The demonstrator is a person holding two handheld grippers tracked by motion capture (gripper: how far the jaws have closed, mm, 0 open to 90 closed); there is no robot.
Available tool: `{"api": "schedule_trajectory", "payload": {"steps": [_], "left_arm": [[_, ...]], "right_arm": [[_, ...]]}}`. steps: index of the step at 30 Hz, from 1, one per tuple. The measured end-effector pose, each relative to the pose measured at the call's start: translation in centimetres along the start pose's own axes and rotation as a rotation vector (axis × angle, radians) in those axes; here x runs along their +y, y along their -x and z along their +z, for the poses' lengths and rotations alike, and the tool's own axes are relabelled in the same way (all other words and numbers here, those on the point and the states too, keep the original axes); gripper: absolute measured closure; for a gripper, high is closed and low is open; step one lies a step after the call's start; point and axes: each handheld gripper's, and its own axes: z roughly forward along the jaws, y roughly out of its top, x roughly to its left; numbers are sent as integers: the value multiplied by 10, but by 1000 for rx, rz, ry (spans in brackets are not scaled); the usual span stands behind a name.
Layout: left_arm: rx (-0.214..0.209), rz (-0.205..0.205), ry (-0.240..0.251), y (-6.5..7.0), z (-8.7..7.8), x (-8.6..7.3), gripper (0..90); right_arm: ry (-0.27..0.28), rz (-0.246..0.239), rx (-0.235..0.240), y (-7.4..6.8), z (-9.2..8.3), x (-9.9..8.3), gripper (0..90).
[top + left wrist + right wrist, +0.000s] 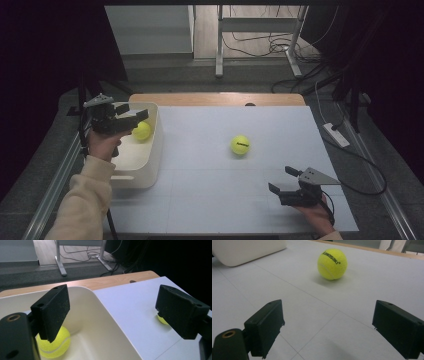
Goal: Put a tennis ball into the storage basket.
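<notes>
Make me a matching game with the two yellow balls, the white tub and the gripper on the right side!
Things:
1. tennis ball with black writing
2. other tennis ball
3. white tub
4. right gripper

Places or states:
A. lies inside the tub
B. stands at the left edge of the white table top
C. low over the table's near right part, jaws open and nothing between them
D. lies alone in the middle of the table

Pairs: 1-D, 2-A, 3-B, 4-C

High view overhead, facing forward; both claw views low, close, sharing the table ball (332, 264).
</notes>
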Motion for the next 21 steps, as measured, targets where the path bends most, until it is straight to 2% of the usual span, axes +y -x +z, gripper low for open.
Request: {"api": "schedule_trajectory", "payload": {"steps": [4, 12, 21], "left_arm": [[-10, 6, 3, 1, -2, -1, 129], [-44, 43, 29, 13, -7, -1, 130], [-108, 84, 40, 30, -3, -8, 130]], "right_arm": [[0, -2, 1, -1, 0, 0, 100], [3, 4, -1, -1, -1, 0, 100], [7, -5, 10, 0, 0, 0, 101]]}}
